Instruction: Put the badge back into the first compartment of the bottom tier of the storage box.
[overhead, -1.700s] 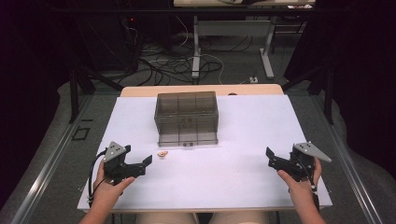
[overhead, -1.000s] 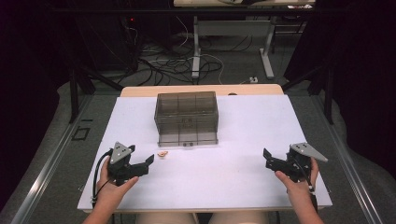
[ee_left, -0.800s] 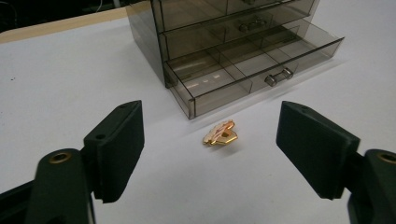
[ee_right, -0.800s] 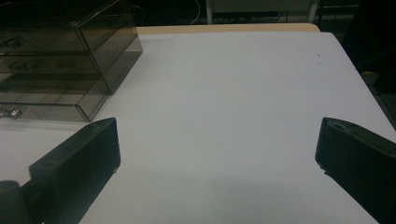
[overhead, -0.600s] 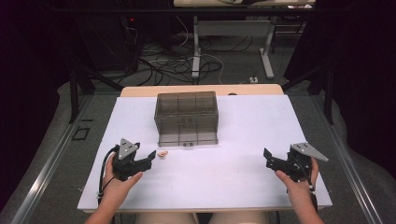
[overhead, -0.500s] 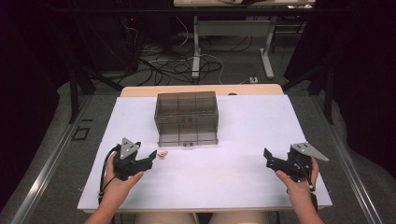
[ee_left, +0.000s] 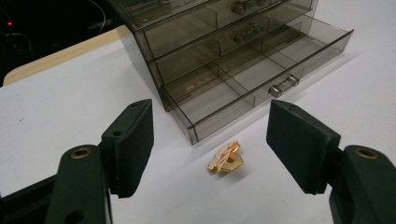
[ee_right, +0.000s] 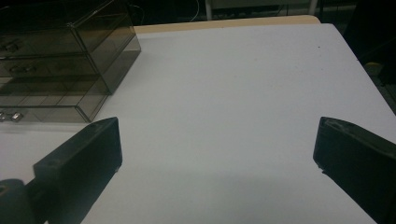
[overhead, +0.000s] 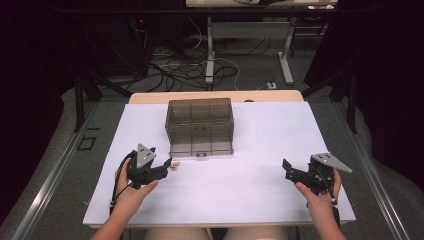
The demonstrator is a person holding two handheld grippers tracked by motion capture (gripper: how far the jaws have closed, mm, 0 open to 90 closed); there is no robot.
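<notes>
- The clip [ee_left: 225, 158] is a small gold-coloured piece with a pinkish, ridged top (a hair clip or brooch, by the look of it; too small to tell more).
- It lies flat on the white table [overhead: 250, 185], just in front of the left corner of the drawer box [overhead: 200, 126], apart from it.
- The drawer box is smoky, see-through plastic with stacked drawers and small metal handles; its bottom drawer [ee_left: 261, 70] stands pulled out, with dividers showing inside.
- In the high view the clip [overhead: 173, 163] shows as a tiny pale speck just left of the box's front edge.
- The left gripper [ee_left: 210, 144] is aimed at the clip, which sits in line between its jaws but farther off; the jaws have just been closing and stand apart, the pads touching nothing.
- From above, the left gripper [overhead: 162, 167] sits just left of the clip, held low over the table.
- The right gripper [overhead: 289, 172] is well to the right of the box, jaws spread wide with bare table between them.
- In the right gripper view the box [ee_right: 60, 60] stands off at the upper left.
</notes>
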